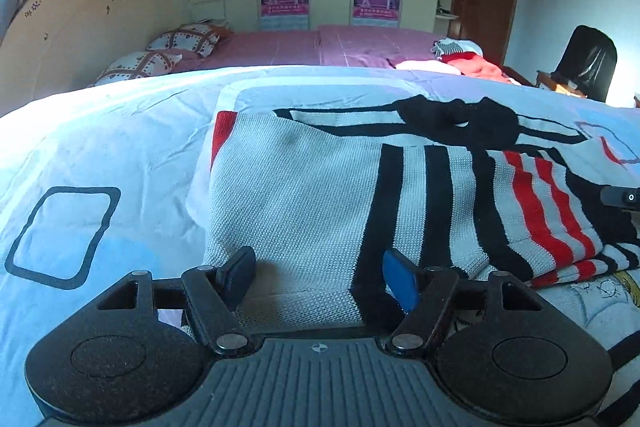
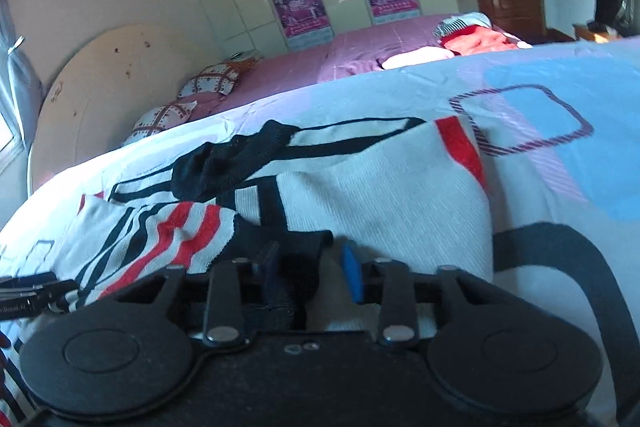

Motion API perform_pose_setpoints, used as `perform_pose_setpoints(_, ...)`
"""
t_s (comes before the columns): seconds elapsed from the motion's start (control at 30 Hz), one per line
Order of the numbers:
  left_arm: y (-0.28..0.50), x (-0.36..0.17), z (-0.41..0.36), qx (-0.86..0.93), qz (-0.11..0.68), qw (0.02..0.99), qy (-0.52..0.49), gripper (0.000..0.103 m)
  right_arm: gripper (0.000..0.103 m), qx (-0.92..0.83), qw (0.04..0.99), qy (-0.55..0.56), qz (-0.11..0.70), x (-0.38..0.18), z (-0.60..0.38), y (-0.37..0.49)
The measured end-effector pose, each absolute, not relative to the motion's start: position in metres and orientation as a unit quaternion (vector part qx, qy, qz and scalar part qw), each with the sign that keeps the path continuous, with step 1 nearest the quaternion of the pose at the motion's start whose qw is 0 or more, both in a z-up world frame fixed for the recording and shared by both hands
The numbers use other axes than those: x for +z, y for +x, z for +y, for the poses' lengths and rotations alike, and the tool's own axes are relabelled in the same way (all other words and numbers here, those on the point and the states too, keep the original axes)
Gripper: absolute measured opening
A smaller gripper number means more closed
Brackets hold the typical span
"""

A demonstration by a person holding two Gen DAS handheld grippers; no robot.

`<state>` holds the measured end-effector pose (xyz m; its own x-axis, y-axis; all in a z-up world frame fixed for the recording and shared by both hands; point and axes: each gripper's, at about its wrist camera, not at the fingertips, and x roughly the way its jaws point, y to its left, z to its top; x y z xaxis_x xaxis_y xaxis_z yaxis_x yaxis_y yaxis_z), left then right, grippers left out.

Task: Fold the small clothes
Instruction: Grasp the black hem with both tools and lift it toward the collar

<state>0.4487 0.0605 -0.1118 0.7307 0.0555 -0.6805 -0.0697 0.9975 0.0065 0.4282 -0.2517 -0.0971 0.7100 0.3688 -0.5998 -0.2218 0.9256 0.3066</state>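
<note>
- Up close in the left wrist view, the left gripper [image 1: 319,277] stands with its jaws wide apart, nothing pinched; the knit sweater [image 1: 304,187] lies flat on the bedsheet [image 1: 100,147] just ahead of and beneath its fingertips.
- Over in the right wrist view, the right gripper [image 2: 310,271] is clamped on the black hem [image 2: 296,247] of the sweater [image 2: 392,195], which spreads ahead of it, its striped sleeve [image 2: 176,231] folded over at the left.
</note>
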Motion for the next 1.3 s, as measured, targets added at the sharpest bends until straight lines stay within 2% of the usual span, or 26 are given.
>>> perform_pose_setpoints(0.1,0.452,-0.112,0.061,0.033,0.372,0.928,-0.01,0.07,0.004,0.156,0.928,0.083,0.328,-0.091,-0.25,0.423)
perform_pose_setpoints(0.27,0.457,-0.112,0.059,0.036,0.38,0.924,-0.002,0.07,0.002,0.138,0.923,0.066,0.354,-0.096,-0.25,0.428)
perform_pose_setpoints(0.3,0.458,-0.111,0.06,0.035,0.383,0.923,-0.002,0.07,0.009,0.139,0.922,0.059,0.358,-0.092,-0.25,0.428)
perform_pose_setpoints(0.33,0.458,-0.11,0.06,0.036,0.384,0.923,-0.003,0.07,0.021,0.137,0.923,0.059,0.355,-0.087,-0.253,0.425)
perform_pose_setpoints(0.4,0.452,-0.103,0.059,0.04,0.385,0.922,-0.005,0.071,0.029,0.132,0.93,0.07,0.336,-0.077,-0.267,0.412)
perform_pose_setpoints(0.47,0.435,-0.094,0.055,0.031,0.377,0.925,0.0,0.082,0.037,0.137,0.928,0.092,0.333,-0.071,-0.285,0.395)
perform_pose_setpoints(0.5,0.423,-0.091,0.054,0.025,0.378,0.925,0.006,0.103,0.039,0.143,0.927,0.104,0.331,-0.071,-0.296,0.382)
perform_pose_setpoints(0.67,0.351,-0.1,0.058,0.024,0.396,0.917,0.035,0.103,0.039,0.12,0.921,0.122,0.349,-0.082,-0.336,0.306)
perform_pose_setpoints(0.8,0.289,-0.119,0.086,0.043,0.403,0.913,-0.044,0.103,0.039,0.081,0.916,0.164,0.358,-0.096,-0.359,0.235)
perform_pose_setpoints(0.97,0.232,-0.122,0.089,0.007,0.39,0.92,-0.032,0.103,0.042,0.048,0.902,0.243,0.353,-0.097,-0.364,0.157)
perform_pose_setpoints(1.2,0.175,-0.115,0.108,-0.066,0.394,0.911,-0.099,0.102,0.043,0.048,0.866,0.344,0.36,-0.101,-0.363,0.108)
perform_pose_setpoints(1.3,0.159,-0.116,0.12,-0.09,0.391,0.904,-0.145,0.096,0.043,0.046,0.859,0.361,0.361,-0.103,-0.358,0.091)
